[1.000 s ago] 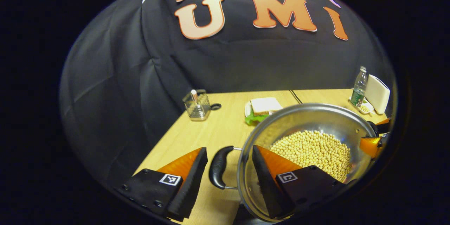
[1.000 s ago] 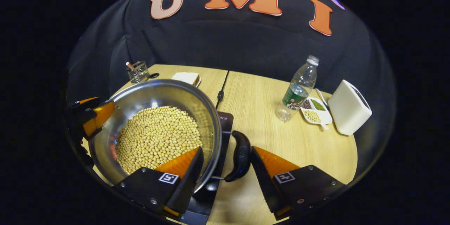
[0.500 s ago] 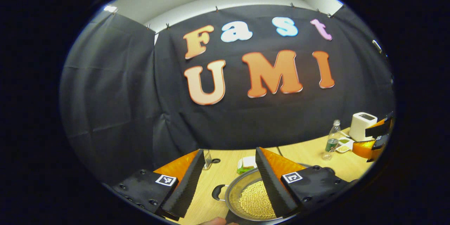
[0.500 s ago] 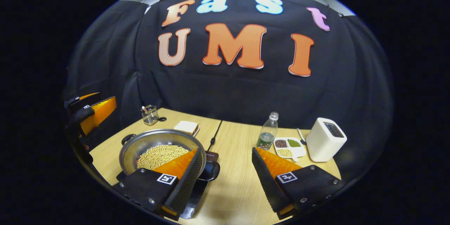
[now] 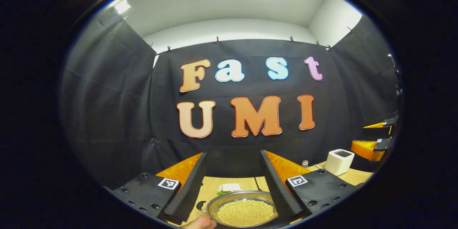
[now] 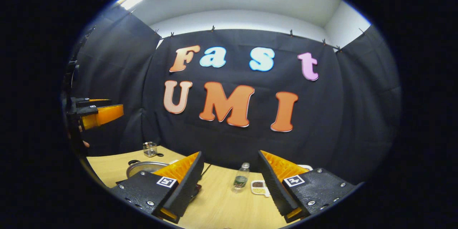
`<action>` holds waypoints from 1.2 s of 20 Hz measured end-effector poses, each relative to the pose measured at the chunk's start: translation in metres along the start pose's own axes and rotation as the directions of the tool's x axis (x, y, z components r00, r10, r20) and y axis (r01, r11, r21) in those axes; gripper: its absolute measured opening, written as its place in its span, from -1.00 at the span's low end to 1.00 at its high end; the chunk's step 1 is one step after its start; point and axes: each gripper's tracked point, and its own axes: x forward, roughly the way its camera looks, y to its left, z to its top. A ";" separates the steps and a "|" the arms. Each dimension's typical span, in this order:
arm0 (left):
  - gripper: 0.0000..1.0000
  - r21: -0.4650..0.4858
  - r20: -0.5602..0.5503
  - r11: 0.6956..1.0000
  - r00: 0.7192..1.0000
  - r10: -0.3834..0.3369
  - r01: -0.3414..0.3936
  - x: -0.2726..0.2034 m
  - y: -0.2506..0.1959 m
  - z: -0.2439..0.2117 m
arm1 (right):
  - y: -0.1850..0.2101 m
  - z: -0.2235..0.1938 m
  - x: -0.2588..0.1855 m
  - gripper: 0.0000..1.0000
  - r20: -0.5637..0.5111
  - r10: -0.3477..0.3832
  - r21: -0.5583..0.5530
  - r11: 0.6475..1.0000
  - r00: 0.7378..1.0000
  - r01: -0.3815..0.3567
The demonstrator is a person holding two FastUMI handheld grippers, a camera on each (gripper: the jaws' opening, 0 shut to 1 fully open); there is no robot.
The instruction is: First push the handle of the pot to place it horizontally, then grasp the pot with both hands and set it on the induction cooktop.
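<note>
Black cloth walls close the booth on three sides under a pale ceiling, and both grippers hang high above the wooden worktop (image 6: 222, 204). From the fingers outward: the left gripper (image 5: 232, 182) has its fingers spread wide with nothing between them, and the right gripper (image 6: 229, 182) is likewise spread and empty.

Below the left fingers sits the steel pot (image 5: 243, 209), part full of pale beans (image 5: 245, 213), one dark side handle (image 5: 201, 205) showing at its left edge. In the right gripper view the pot appears to rest on the dark induction cooktop (image 6: 196, 189), though the finger hides most of it.

With that load the pot looks heavy, I judge, and its polished wall slippery; the two side handles are the sound places to take hold, lifted level so the beans do not slide.

Farther out stand a water bottle (image 6: 241, 180), a small divided dish (image 6: 258, 187), a white box (image 5: 339, 161) and a wire holder (image 6: 150, 148).
</note>
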 end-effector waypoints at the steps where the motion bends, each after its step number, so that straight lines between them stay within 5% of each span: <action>1: 1.00 0.003 0.021 1.000 1.000 0.013 -0.013 -0.006 0.000 0.014 | -0.013 0.005 -0.004 0.88 0.010 -0.027 -0.007 1.000 1.000 0.027; 5: 1.00 -0.001 0.097 0.998 0.994 0.055 -0.055 -0.032 0.006 0.047 | -0.046 0.022 -0.021 0.90 0.022 -0.067 0.010 0.998 0.998 0.067; 9: 1.00 -0.050 0.122 0.999 0.992 0.013 -0.007 -0.043 0.002 0.071 | -0.072 0.051 -0.036 0.91 0.083 -0.100 0.033 0.995 0.991 0.098; 17: 0.82 -0.107 0.066 0.989 0.992 0.106 -0.098 -0.051 0.035 0.076 | -0.076 0.073 -0.048 0.90 0.106 -0.062 0.038 0.998 0.992 0.058; 24: 0.82 -0.075 0.044 0.994 0.996 0.082 -0.078 -0.055 0.018 0.079 | -0.056 0.089 -0.051 0.90 0.131 -0.003 0.035 0.999 0.991 -0.001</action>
